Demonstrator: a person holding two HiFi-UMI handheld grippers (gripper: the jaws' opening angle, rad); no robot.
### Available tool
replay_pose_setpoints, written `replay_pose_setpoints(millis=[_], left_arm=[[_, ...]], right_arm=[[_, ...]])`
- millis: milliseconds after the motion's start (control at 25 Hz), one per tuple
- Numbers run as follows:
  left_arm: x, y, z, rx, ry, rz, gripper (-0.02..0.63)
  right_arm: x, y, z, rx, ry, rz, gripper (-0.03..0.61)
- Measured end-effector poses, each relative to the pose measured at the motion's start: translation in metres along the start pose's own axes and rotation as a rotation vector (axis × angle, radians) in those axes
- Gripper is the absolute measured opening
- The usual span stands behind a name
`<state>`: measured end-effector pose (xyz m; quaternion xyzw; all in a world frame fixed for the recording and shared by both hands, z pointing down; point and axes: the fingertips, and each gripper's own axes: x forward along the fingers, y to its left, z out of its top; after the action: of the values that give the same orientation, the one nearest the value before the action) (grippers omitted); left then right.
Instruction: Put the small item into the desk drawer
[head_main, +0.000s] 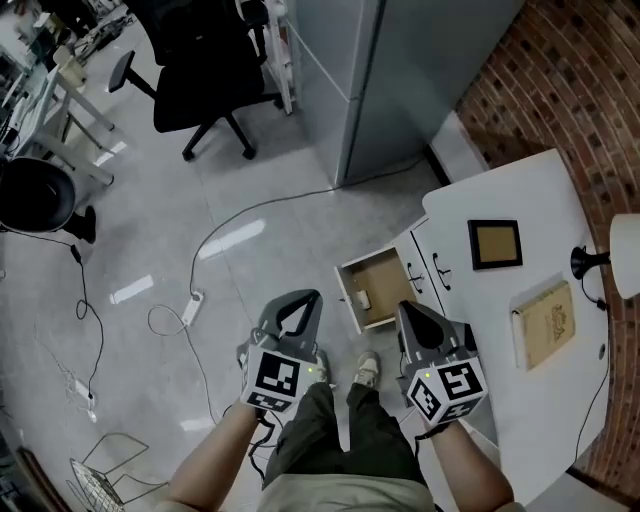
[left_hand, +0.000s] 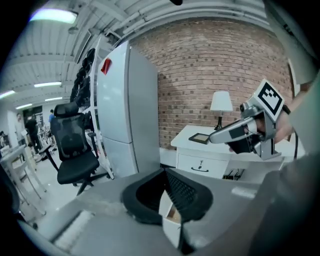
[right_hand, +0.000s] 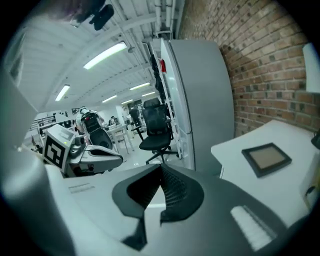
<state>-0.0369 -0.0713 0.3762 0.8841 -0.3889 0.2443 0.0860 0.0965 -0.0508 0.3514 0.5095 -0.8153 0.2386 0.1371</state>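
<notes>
Ok, quick pass. Left gripper (head_main: 314, 298): jaws closed tip to tip, nothing gripped. In the left gripper view there's a slit behind the tips w/ a bit of white-and-brown showing thru; can't tell what that is. Right gripper (head_main: 404, 309): jaws closed too, empty, pale floor (head_main: 150, 220) visible thru its slit in the right gripper view. I see both held up in front of the person, side by side, well apart, each pointing fwd and somewhat down, marker cubes facing the head cam.

Drawer (head_main: 385, 275) of the white worktop (head_main: 520, 190) is pulled open. It sits below and just ahead of the right jaws, off to the right of the left jaws. Small item (head_main: 362, 299) lies inside the drawer on the brown bottom, on the side toward the left jaws. Neither pair of jaws touches it.

On the worktop, right of and beyond the right jaws:
- dark picture frame (head_main: 495, 244), lying flat
- tan book (head_main: 545, 322), flat, apart from the frame, nearer the person
- lamp (head_main: 625, 255) w/ white shade, by the brick wall (head_main: 560, 90)

Ahead of both jaws is a tall grey cabinet (head_main: 400, 70); ahead-left of the left jaws, a black office chair (head_main: 200, 70). On the floor left of the left jaws are a white power strip (head_main: 192, 310) and a loose cable (head_main: 250, 208). Person's shoe (head_main: 367, 370) shows btw the two grippers.
</notes>
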Motion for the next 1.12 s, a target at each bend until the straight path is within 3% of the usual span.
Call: replay_pose_setpoints(millis=[360,520,920,1120], left_arm=[[-0.078,-0.001,0.128,0.100,-0.171,0.029,0.003],[-0.113,-0.002,0.181,0.052,-0.280,0.052,0.003],[-0.182,-0.010,0.264,0.074,-0.412,0.070,0.003],[-0.209,-0.014,0.279,0.041,-0.438,0.068,0.003]], right_arm=[[-0.081,0.048,0.126,-0.170,-0.205,0.014,0.003],[-0.113,0.077,0.173,-0.251,-0.301,0.031,0.003],[-0.184,0.129,0.261,-0.347,-0.478,0.080,0.003],[-0.197,0.149,0.279,-0.360,-0.503,0.114,0.003]])
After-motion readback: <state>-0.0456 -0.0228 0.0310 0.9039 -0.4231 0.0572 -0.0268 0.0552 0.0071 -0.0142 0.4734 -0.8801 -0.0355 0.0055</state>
